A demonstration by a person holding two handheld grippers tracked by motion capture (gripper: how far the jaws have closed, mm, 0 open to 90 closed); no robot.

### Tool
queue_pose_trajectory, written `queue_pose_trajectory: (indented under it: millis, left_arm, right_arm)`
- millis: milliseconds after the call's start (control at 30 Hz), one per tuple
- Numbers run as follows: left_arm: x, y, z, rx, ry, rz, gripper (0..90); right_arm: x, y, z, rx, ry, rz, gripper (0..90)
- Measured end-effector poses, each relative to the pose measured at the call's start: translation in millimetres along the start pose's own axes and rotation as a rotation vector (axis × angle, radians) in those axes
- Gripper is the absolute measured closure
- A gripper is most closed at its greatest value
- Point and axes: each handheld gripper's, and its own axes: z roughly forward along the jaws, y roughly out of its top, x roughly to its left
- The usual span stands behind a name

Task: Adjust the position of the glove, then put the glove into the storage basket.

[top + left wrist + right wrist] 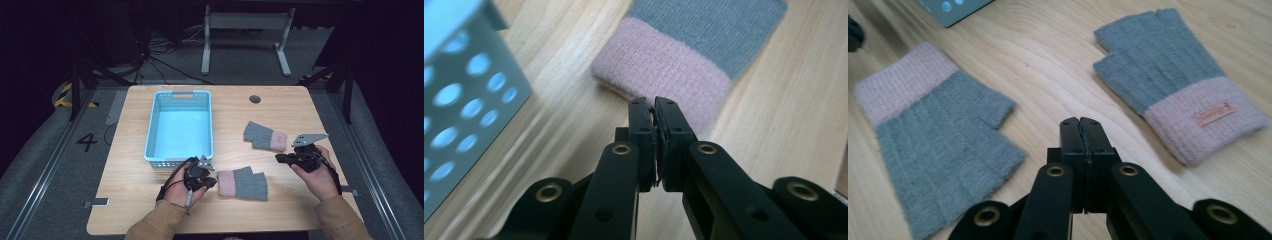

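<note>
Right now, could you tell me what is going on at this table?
A person sits at a wooden table with a gripper in each hand. Two grey fingerless gloves with pink cuffs lie flat on it, and a blue basket stands beside them with nothing visible inside. The left gripper, jaws shut and holding nothing, points at the pink cuff of the near glove. The right gripper, also shut and holding nothing, sits close to the far glove.

I work in a dim lab. My wooden table (280, 107) stands on grey floor with hazard tape (63, 95); cables (150, 52) trail far left.
</note>
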Motion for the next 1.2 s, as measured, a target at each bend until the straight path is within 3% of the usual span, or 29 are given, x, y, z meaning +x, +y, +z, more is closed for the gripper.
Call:
queue_pose_trajectory:
  millis: [300, 533, 867, 1200]
  left_arm:
    - [3.9, -5.0, -25.3, -0.025, 0.016, -0.006, 83.9]
    - [14.6, -15.1, -32.5, -0.021, 0.017, -0.042, 81.9]
    - [17.5, -20.9, -35.0, -0.020, 0.020, -0.060, 81.1]
    - [17.7, -20.0, -34.0, -0.025, 0.017, -0.057, 80.8]
  right_arm:
    - [-30.2, 7.4, 1.0, 0.026, -0.047, 0.022, 90.0]
    - [-52.1, 17.2, 6.4, 0.039, -0.059, 0.037, 90.0]
    - [-67.5, 26.8, 22.9, 0.054, -0.079, 0.032, 90.0]
    - [-81.5, 31.9, 30.3, 0.042, -0.071, 0.075, 90.0]
